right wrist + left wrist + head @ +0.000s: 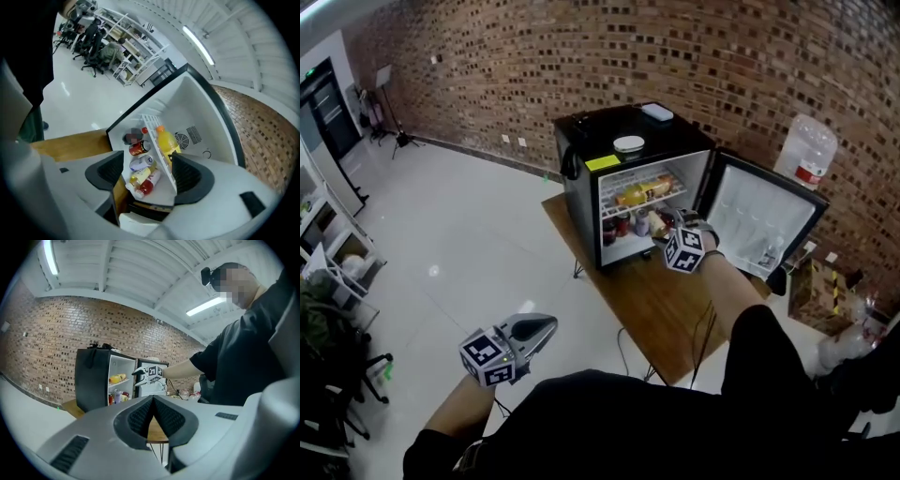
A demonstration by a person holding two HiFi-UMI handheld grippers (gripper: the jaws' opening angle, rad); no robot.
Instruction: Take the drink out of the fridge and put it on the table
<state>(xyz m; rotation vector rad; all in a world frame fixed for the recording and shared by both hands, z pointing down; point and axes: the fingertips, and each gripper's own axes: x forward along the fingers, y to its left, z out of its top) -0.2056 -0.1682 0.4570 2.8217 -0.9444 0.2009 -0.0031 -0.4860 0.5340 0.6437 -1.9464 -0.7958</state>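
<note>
One fridge holds one orange drink bottle and two cans. The bottle lies beyond the right gripper, whose fingers are wide and empty; the left gripper is closed and empty.

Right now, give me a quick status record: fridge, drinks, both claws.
fridge: on wooden table, door open
upper shelf: orange drink bottle
lower shelf: several cans and bottles
right claw: open, empty, in front of the open fridge
left claw: shut, empty, away from fridge
</note>
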